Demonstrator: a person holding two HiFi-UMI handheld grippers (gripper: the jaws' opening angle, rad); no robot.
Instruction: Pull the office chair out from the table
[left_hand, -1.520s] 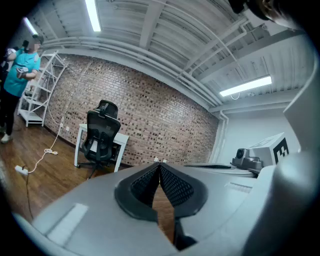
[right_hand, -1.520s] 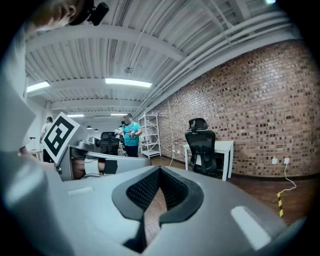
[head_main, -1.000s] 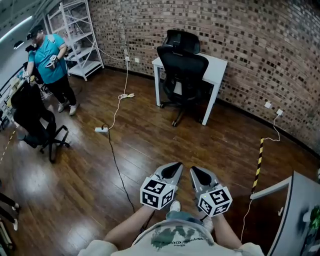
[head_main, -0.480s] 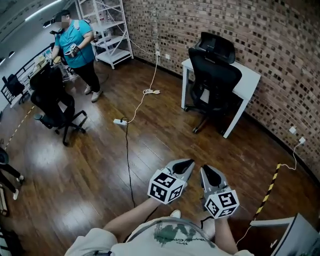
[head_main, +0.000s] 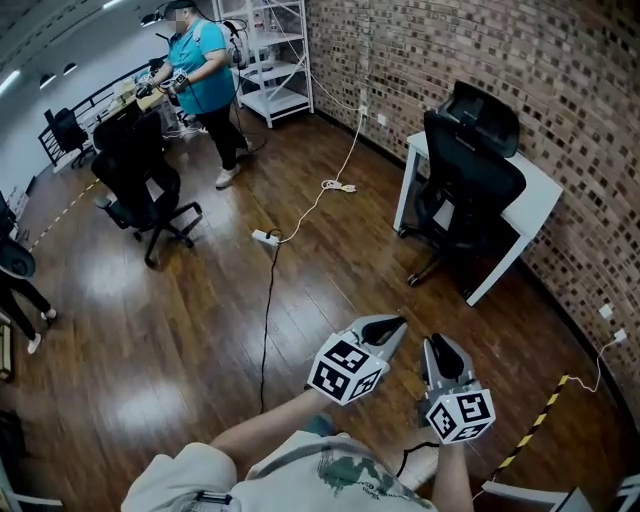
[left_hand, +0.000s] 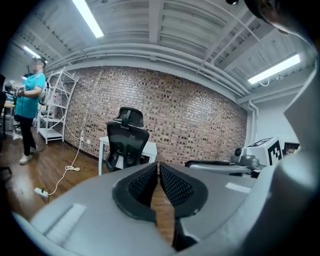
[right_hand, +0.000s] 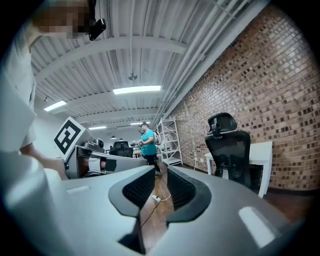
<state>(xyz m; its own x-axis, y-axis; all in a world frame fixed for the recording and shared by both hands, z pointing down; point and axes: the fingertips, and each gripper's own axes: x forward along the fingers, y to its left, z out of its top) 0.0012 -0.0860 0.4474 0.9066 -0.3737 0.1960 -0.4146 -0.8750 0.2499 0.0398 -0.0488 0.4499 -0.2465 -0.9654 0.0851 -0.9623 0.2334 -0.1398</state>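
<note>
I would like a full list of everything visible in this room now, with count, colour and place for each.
office chair: one, black, pushed in at the table
table: one, white, against the brick wall
second office chair: one, black, on the floor at left
person: one, teal shirt, standing beyond that chair
shelf rack: one, white, far end by the wall
power strip: one, white, on the floor, cables attached
hazard tape: one strip, yellow and black, floor at lower right
left gripper: one, grey, fingers together, empty
right gripper: one, grey, fingers opening, nothing between them
</note>
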